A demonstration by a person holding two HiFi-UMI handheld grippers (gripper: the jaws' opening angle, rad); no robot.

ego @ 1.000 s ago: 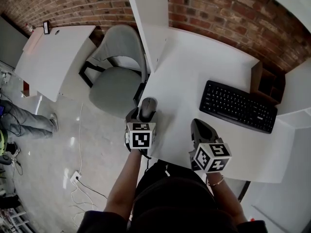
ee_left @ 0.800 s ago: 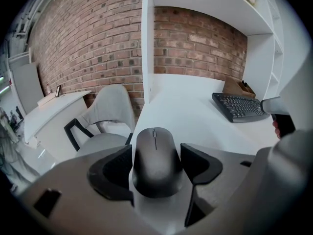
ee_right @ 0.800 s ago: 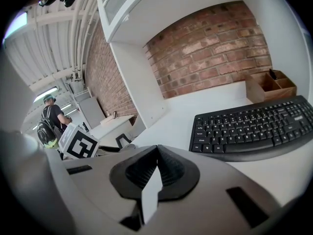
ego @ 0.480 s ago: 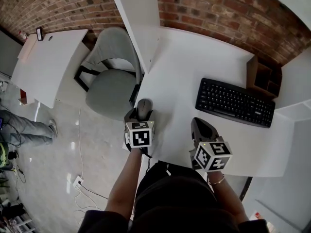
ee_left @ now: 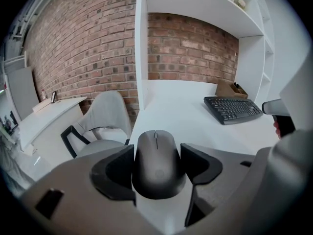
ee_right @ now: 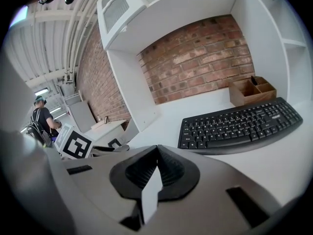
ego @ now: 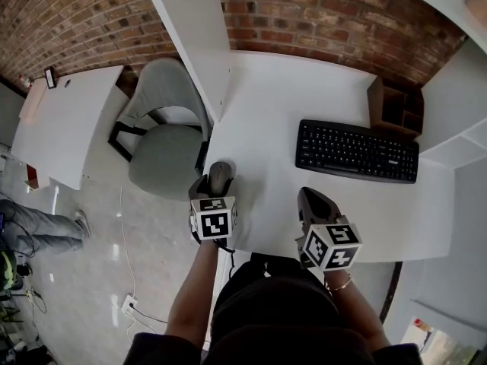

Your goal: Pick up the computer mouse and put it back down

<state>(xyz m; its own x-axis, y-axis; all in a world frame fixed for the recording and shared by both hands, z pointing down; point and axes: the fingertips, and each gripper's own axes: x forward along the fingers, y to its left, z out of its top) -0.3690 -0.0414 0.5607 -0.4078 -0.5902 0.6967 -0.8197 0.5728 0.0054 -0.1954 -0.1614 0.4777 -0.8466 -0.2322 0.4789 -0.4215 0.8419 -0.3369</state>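
A dark grey computer mouse (ee_left: 157, 161) sits between the two jaws of my left gripper (ee_left: 157, 168), which touch both its sides, so the gripper is shut on it. In the head view the mouse (ego: 220, 176) is at the white desk's (ego: 289, 105) front left corner, just ahead of the left gripper (ego: 219, 182). I cannot tell whether the mouse rests on the desk or hangs just above it. My right gripper (ego: 314, 201) hovers over the desk's front edge, to the right of the mouse. Its jaws (ee_right: 156, 153) are shut with nothing between them.
A black keyboard (ego: 356, 150) lies on the desk at the right, with a brown wooden organiser (ego: 390, 106) behind it. A grey office chair (ego: 162, 138) stands left of the desk beyond a white partition (ego: 192, 36). Brick wall runs along the back.
The head camera has tilted, so the whole scene has shifted in the picture. The left gripper stays shut on the mouse at the desk's corner. The right gripper has hardly moved.
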